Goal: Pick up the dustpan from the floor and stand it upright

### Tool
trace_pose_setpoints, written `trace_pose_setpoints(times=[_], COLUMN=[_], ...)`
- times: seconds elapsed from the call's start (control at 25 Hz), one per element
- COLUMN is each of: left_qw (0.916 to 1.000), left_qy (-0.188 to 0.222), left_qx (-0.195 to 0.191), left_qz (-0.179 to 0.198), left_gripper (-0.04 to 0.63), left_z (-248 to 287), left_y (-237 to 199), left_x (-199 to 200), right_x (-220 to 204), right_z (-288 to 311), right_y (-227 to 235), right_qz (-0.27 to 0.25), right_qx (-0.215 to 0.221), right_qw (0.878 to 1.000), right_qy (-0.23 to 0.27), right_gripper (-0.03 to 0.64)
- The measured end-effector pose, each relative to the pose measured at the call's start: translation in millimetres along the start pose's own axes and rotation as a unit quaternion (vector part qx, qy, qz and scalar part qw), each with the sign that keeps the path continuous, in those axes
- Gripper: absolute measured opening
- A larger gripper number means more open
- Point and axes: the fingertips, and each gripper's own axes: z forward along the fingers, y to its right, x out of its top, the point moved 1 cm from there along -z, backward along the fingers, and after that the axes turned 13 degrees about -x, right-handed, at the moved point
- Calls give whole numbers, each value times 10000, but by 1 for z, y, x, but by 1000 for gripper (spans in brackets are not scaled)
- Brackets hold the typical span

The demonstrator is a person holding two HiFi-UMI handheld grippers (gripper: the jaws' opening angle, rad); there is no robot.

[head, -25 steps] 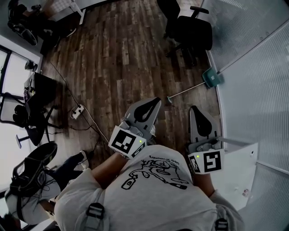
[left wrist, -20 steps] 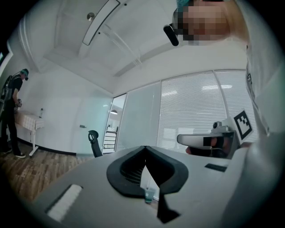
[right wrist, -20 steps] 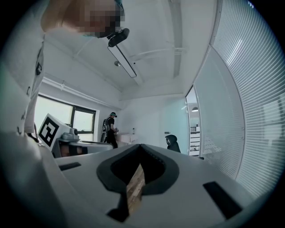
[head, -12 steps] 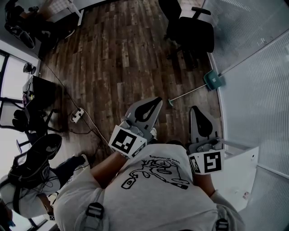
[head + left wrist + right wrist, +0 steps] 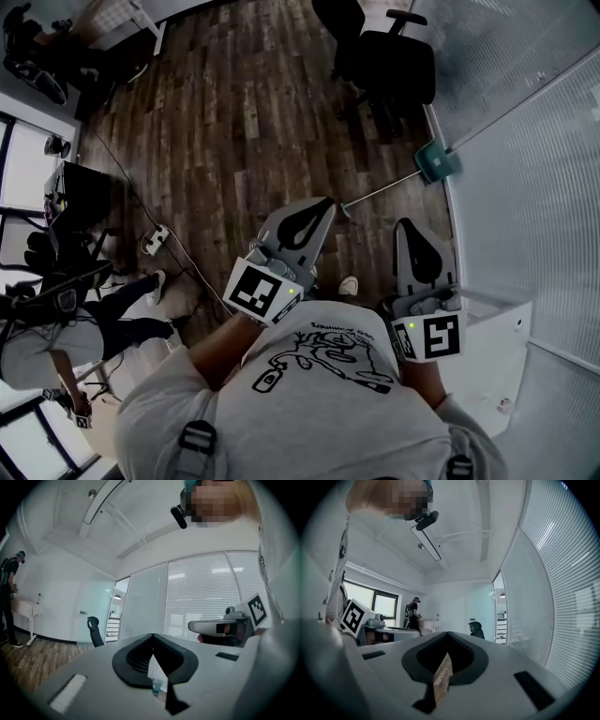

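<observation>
Head view shows the teal dustpan point(image 5: 438, 160) lying on the floor point(image 5: 234, 122).

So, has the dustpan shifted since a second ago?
No. The dustpan still lies at the foot of the glass wall, its handle pointing out across the floor.

Right gripper point(image 5: 449, 637) with jaws together, black office chair point(image 5: 476, 630) far beyond
</observation>
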Motion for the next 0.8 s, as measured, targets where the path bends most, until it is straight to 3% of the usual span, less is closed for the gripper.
trace_pose_setpoints(times=[0.4, 0.8], left_qw=[9999, 9993], left_qy=[-81, -348], left_qx=[-113, 8], left_qz=[6, -114], left_gripper=[2, 2], left_z=[37, 51], left_y=[27, 17], left_x=[-9, -41], right_x=[-9, -45], right_z=[-17, -2], right_y=[45, 57], right_qz=[-7, 130], right_qx=[-116, -22], right_qw=[9999, 9993], right_qy=[-49, -348], right_gripper=[2, 2])
